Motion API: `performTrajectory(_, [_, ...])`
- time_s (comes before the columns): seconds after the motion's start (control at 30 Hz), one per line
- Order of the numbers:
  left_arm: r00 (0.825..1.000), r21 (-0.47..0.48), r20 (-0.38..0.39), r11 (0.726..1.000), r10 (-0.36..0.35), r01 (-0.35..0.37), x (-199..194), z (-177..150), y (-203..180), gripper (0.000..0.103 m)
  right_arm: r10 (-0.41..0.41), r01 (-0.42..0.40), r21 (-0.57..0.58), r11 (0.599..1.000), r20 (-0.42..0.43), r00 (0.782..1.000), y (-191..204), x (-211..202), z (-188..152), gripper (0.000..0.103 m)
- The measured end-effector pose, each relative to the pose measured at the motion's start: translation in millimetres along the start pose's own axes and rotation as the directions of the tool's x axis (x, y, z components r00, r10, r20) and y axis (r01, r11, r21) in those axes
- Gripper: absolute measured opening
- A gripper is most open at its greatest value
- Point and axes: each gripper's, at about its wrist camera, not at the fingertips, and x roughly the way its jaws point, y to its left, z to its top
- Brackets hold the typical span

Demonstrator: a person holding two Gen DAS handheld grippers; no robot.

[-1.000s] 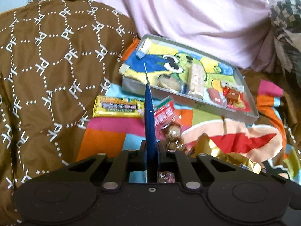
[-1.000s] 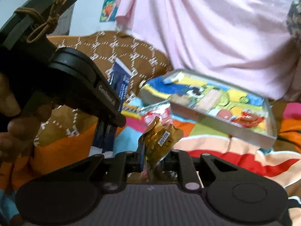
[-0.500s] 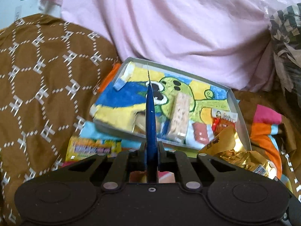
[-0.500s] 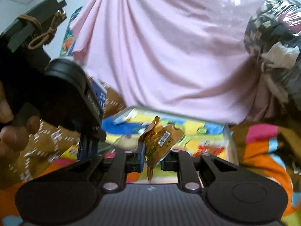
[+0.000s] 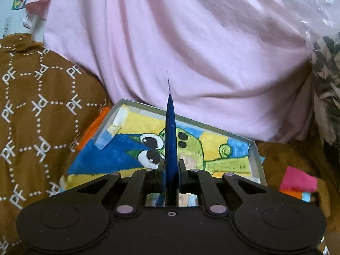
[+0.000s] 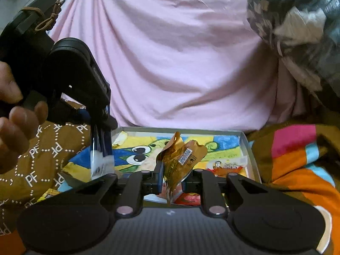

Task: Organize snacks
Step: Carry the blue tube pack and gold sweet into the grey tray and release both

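Observation:
My left gripper [image 5: 171,171] is shut on a flat blue snack packet [image 5: 171,136], seen edge-on and held upright over the near part of a shallow grey tray [image 5: 138,105] with a frog drawing inside. In the right wrist view the same blue packet [image 6: 101,148] hangs from the left gripper [image 6: 99,125] above the tray's [image 6: 244,140] left side. My right gripper [image 6: 172,177] is shut on a crumpled gold snack wrapper [image 6: 180,159], held above the tray's near edge.
A red-and-white snack pack [image 6: 227,166] lies in the tray's right part. A yellow packet [image 6: 48,194] and a red one [image 6: 189,198] lie on the colourful blanket [image 6: 297,165] in front. A brown patterned cushion [image 5: 38,110] is left, pink cloth [image 5: 191,53] behind.
Both grippers have moved forward and up toward the tray with their snacks still held. The loose snacks on the blanket have dropped out of the left wrist view.

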Motion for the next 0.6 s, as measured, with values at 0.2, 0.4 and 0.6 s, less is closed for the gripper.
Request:
performTrajectory(0.2, [1.000, -0.054, -0.012, 0.998, -0.028, 0.027, 25.6, -1.7, -3.0, 0.010, 0.001, 0.003, 0.075, 0.997, -0.044, 0.999, -18.7, 11.8, -6.5, 0.018])
performTrajectory(0.4, [0.999, -0.087, -0.024, 0.996, -0.035, 0.033, 45.7, -7.9, -1.6, 0.011, 0.003, 0.009, 0.163, 0.987, -0.073, 0.997, -35.5, 22.4, -11.4, 0.019])
performTrajectory(0.6, [1.000, -0.101, -0.029, 0.995, -0.010, 0.007, 61.8, -12.4, 8.1, 0.016, -0.021, 0.042, 0.188, 0.981, -0.114, 0.993, -47.2, 34.6, -13.0, 0.023])
